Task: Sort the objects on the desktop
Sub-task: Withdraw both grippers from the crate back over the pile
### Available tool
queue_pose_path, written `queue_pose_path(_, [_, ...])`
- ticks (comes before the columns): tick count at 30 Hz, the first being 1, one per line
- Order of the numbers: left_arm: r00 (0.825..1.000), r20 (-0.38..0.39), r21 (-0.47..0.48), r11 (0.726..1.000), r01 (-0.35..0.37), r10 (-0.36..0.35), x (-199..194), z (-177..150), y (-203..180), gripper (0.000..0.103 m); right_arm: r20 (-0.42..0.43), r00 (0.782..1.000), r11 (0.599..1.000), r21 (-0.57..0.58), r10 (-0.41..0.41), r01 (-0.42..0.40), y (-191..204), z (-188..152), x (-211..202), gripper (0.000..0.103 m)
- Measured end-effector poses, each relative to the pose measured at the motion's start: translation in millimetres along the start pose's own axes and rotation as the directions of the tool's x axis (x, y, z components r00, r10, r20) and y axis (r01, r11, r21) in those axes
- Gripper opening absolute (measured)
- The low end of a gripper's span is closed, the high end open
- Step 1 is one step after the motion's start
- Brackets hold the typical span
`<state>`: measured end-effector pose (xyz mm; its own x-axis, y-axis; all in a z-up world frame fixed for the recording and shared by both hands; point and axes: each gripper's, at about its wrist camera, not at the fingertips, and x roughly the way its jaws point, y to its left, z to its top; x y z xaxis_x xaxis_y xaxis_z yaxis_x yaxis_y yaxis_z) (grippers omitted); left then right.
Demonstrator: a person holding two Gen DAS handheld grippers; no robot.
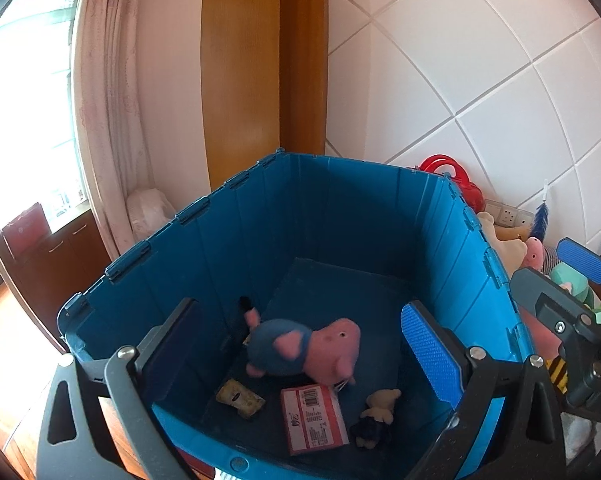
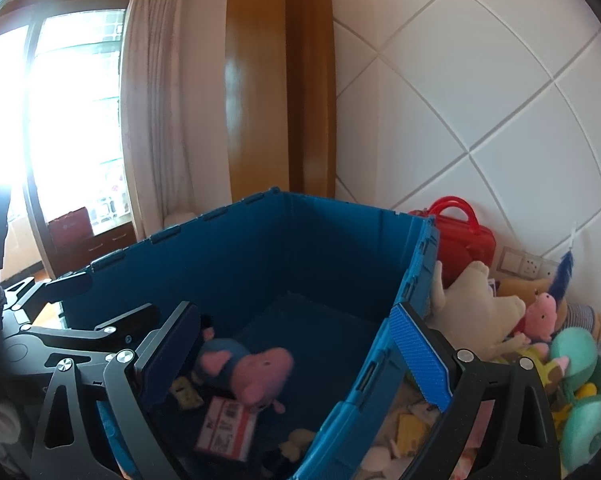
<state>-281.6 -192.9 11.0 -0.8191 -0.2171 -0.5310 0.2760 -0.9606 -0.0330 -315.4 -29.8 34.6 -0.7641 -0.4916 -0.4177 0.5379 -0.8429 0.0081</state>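
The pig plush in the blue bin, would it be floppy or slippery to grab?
The pig plush looks soft and stuffed, so it would probably squash and sag in a pinch. Its fuzzy fabric likely grips well. Lying on its side in the blue bin, it seems unlikely to roll.

— Our left gripper [image 1: 304, 354]: how do we record it?
— Jaws spread wide, nothing between the pads, angled downward.
— And our right gripper [image 2: 300, 360]?
— Likewise wide apart and empty-handed, tilted down, just beside the left one, level with it.
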Motion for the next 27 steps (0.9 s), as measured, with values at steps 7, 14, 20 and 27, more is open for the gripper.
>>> queue_pose_path(7, [1.000, -0.002, 0.013, 0.999, 0.030, -0.030, -11, -9, -10, 0.101, -0.002, 1.000, 1.000, 0.015, -0.028, 0.028, -5, -10, -16, 0.099])
queue_pose_path(14, [0.998, -0.016, 0.039, 0.997, 0.064, -0.064, -21, -20, -33, 0.101, -0.006, 0.998, 0.997, 0.042, -0.063, 0.063, -19, -24, -37, 0.099])
queue_pose_path(20, [0.994, -0.025, 0.069, 0.992, 0.109, -0.108, -29, -27, -70, 0.101, -0.007, 0.995, 0.993, 0.062, -0.102, 0.102, -44, -35, -62, 0.101])
queue_pose_path(27, [0.986, -0.042, 0.110, 0.980, 0.167, -0.163, -39, -38, -133, 0.101, -0.023, 0.986, 0.981, 0.105, -0.162, 0.164, -98, -56, -92, 0.101])
